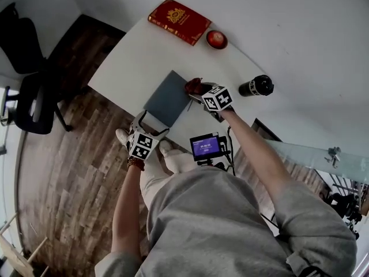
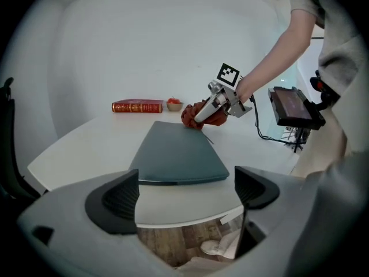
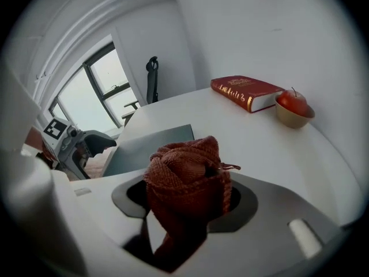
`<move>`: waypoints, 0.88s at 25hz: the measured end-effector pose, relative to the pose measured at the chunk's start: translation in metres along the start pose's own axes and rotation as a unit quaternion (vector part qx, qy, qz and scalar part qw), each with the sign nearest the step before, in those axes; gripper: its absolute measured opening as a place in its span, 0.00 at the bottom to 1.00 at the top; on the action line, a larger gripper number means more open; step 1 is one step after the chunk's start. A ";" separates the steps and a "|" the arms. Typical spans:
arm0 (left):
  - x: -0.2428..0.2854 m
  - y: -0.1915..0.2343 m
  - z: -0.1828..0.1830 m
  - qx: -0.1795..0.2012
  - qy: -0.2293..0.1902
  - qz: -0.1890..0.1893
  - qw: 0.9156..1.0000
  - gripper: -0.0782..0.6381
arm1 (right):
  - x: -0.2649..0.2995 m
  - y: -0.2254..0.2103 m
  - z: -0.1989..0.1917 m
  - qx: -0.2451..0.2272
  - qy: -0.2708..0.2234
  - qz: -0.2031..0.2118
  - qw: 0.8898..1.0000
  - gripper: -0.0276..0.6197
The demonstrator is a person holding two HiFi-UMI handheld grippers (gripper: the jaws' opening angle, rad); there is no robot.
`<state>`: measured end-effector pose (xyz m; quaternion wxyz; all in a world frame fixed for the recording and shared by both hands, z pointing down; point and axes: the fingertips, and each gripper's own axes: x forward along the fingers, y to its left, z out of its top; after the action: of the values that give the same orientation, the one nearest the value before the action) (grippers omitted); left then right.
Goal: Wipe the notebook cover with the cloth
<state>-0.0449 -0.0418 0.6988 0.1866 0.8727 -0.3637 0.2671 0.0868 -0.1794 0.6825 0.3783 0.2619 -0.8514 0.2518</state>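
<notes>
My left gripper (image 1: 149,126) sits just left of centre in the head view, jaws wide apart with nothing between them, bare forearm reaching up the frame. My right gripper (image 1: 202,92), at centre, is clamped on the cloth (image 3: 185,172) — arm stretched forward.

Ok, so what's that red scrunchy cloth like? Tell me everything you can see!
The cloth is rusty red and looks rough and woven, like a dish rag. It is scrunched into a tight ball, with a loose thread poking out on one side. The right gripper squeezes it between its jaws, so a bunch sticks out in front. It sits at the far corner of the grey-blue notebook on the white table. Whether it presses on the cover isn't clear.
</notes>
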 end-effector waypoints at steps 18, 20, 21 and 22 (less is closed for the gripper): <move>0.014 -0.003 -0.008 0.013 0.027 0.007 1.000 0.82 | 0.016 -0.010 0.001 -0.003 0.005 -0.011 1.000 0.36; 0.017 -0.001 -0.008 0.005 0.032 0.016 0.999 0.82 | 0.018 -0.011 -0.001 0.010 0.007 -0.009 1.000 0.35; 0.018 0.000 -0.008 0.003 0.033 0.021 0.999 0.82 | 0.018 -0.011 -0.001 0.015 0.006 -0.006 1.000 0.35; 0.019 -0.001 -0.009 0.003 0.034 0.026 0.999 0.82 | 0.018 -0.010 -0.001 0.016 0.005 -0.003 1.000 0.34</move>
<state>-0.0360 -0.0471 0.7172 0.1891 0.8539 -0.3791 0.3023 0.0833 -0.1914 0.6996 0.3792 0.2696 -0.8443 0.2658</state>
